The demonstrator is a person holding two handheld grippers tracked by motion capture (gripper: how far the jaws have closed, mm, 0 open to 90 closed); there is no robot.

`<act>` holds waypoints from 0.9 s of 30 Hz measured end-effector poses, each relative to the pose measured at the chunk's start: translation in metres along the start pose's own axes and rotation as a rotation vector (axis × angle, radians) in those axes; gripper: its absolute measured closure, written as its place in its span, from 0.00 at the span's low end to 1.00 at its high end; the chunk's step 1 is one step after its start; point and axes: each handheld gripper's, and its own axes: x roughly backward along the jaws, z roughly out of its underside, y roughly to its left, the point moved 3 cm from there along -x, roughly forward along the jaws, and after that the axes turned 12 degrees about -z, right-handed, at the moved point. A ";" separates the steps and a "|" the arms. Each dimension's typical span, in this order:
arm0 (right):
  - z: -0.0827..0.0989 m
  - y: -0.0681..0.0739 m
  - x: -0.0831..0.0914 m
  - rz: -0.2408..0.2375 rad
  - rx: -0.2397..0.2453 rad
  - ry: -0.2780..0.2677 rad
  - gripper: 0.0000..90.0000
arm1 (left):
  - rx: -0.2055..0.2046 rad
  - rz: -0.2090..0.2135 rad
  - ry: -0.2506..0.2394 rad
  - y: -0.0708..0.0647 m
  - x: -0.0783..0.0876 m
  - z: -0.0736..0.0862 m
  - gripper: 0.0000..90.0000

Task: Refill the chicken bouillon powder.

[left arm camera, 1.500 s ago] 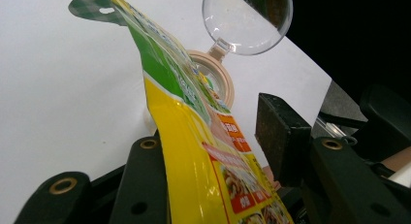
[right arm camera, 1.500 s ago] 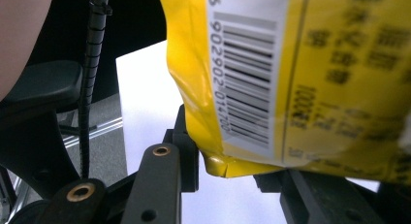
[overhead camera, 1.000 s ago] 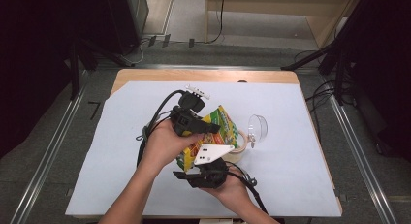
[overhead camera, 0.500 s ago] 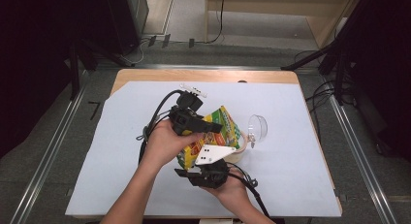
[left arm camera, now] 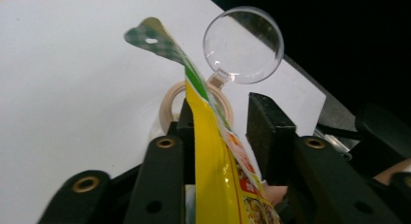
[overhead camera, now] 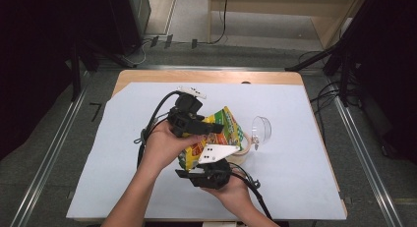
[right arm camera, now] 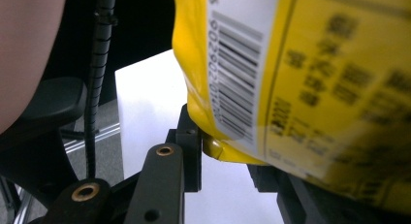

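Observation:
A yellow and green snack bag [overhead camera: 227, 126] hangs tilted above the table between both grippers. My left gripper [overhead camera: 215, 127] holds its upper left edge. In the left gripper view the bag [left arm camera: 208, 151] stands edge-on between the jaws of this gripper [left arm camera: 220, 105], which have just been closing. My right gripper [overhead camera: 205, 164] comes from below, under its grey plate. Its jaws have just been closing too. In the right gripper view the bag's lower corner [right arm camera: 310, 64], barcode side facing me, sits between the jaws of that gripper [right arm camera: 225, 136], the right one hidden behind it.
A clear round plastic scoop [overhead camera: 262, 129] lies right of the bag, seen also past the left jaws as the scoop [left arm camera: 244, 44]. A tape roll [overhead camera: 242, 152] rests beneath the bag. A white sheet [overhead camera: 123, 153] covers the wooden table [overhead camera: 147, 75]. Cables trail from both grippers.

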 end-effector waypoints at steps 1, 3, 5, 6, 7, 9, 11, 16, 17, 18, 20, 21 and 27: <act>0.000 -0.001 -0.001 0.002 0.006 0.003 0.80 | 0.005 0.000 0.005 0.001 -0.001 0.000 0.85; 0.001 -0.002 -0.003 -0.002 0.007 0.008 0.80 | 0.011 -0.004 0.026 0.003 -0.001 -0.001 0.89; 0.000 -0.002 -0.004 -0.006 0.009 0.019 0.80 | 0.016 -0.004 0.033 0.005 -0.001 -0.002 0.91; 0.000 -0.003 -0.004 -0.010 0.009 0.022 0.80 | 0.013 -0.009 0.035 0.005 -0.002 -0.003 0.92; -0.002 -0.003 -0.004 -0.017 0.009 0.029 0.79 | 0.008 -0.017 0.038 0.005 -0.002 -0.005 0.92; -0.006 -0.006 -0.003 -0.013 0.018 0.044 0.78 | 0.005 -0.025 0.045 0.006 -0.002 -0.010 0.92; -0.010 -0.008 -0.001 -0.015 0.017 0.050 0.78 | 0.007 -0.026 0.049 0.007 -0.002 -0.015 0.92; -0.013 -0.012 -0.002 -0.017 0.009 0.043 0.82 | 0.013 -0.017 0.051 0.011 -0.007 -0.017 0.90; -0.011 -0.012 -0.002 -0.016 0.012 0.042 0.82 | 0.014 -0.008 0.044 0.011 -0.007 -0.016 0.91; -0.010 -0.012 -0.002 -0.009 0.020 0.046 0.83 | 0.011 0.000 0.042 0.010 -0.008 -0.015 0.91; -0.008 -0.010 -0.001 -0.001 0.020 0.042 0.83 | 0.010 0.005 0.037 0.007 -0.007 -0.014 0.91; -0.007 -0.009 -0.001 0.004 0.016 0.038 0.83 | 0.004 0.004 0.033 0.006 -0.007 -0.013 0.91; -0.003 -0.008 0.000 0.018 0.004 0.018 0.83 | -0.001 0.006 0.016 -0.001 -0.006 -0.013 0.91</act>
